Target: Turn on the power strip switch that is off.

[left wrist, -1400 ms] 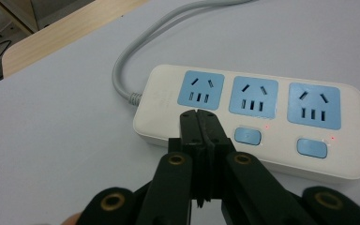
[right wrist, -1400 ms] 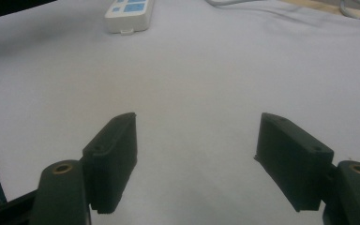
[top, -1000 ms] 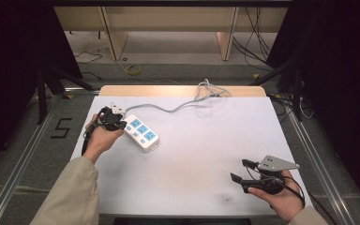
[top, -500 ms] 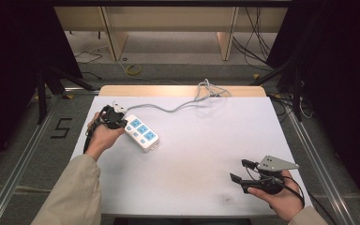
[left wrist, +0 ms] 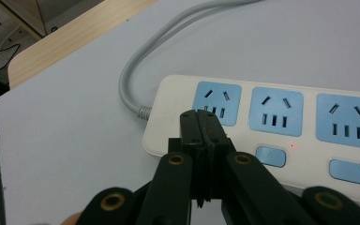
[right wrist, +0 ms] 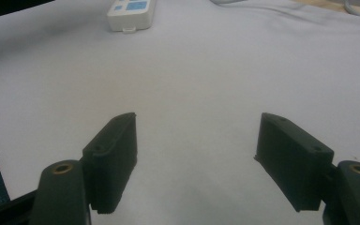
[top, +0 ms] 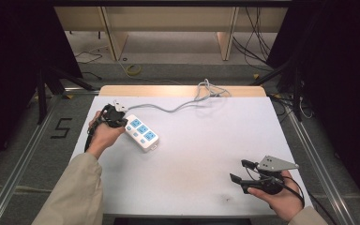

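A white power strip [top: 141, 131] with three blue sockets lies on the white table's left side, its grey cable [top: 178, 105] running to the far edge. In the left gripper view the strip [left wrist: 281, 117] has small red lights beside its blue switches. My left gripper [left wrist: 200, 123] is shut with nothing between its jaws, its tips just over the cable end of the strip. From above, the left gripper [top: 113, 117] sits at that end, held by a hand. My right gripper [top: 239, 171] rests open near the front right corner, jaws wide apart [right wrist: 194, 145] over bare table.
The white tabletop [top: 206, 150] has a wooden strip [top: 168, 90] along its far edge. Metal rails [top: 309, 150] run along both sides. The cable bundles at the far edge [top: 211, 89]. Beyond stand wooden legs [top: 227, 35] and floor cables [top: 132, 70].
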`<state>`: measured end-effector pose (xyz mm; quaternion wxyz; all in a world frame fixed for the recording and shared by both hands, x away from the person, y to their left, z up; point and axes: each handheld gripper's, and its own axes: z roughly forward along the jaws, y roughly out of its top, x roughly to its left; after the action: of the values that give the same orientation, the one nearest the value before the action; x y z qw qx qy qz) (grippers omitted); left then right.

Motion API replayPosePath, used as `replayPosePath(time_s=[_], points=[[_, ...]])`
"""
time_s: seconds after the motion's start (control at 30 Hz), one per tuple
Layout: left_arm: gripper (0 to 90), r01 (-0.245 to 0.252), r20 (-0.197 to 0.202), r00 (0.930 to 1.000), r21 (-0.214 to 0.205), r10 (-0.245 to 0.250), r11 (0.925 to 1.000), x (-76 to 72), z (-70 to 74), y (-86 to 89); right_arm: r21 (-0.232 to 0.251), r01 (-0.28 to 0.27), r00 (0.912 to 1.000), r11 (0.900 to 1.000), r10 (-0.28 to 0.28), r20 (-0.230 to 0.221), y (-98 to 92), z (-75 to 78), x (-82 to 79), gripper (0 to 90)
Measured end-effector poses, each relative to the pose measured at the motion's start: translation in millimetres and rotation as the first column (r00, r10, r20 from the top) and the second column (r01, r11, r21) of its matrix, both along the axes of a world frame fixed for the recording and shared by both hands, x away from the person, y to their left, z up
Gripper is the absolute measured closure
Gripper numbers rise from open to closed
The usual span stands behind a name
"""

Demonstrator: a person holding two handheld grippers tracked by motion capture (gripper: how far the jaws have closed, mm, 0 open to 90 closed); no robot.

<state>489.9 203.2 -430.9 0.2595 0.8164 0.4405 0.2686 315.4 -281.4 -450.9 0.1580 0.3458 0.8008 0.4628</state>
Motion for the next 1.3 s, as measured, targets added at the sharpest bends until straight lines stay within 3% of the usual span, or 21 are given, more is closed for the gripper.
replayPosePath(time_s=[0.8, 1.3], points=[[89.8, -0.017, -0.028, 0.9995, 0.001, 0.017, 0.9999, 12.1, -6.2, 3.9, -0.004, -0.001, 1.0, 1.0, 0.001, -0.007, -0.2, -1.3, -0.4, 29.6], [89.8, 0.005, -0.052, 0.9986, 0.019, -0.004, 0.9998, 18.6, -7.8, -3.9, -0.009, -0.002, 0.9999, 1.0, 0.002, -0.011, -0.3, -1.6, -0.7, 29.5]])
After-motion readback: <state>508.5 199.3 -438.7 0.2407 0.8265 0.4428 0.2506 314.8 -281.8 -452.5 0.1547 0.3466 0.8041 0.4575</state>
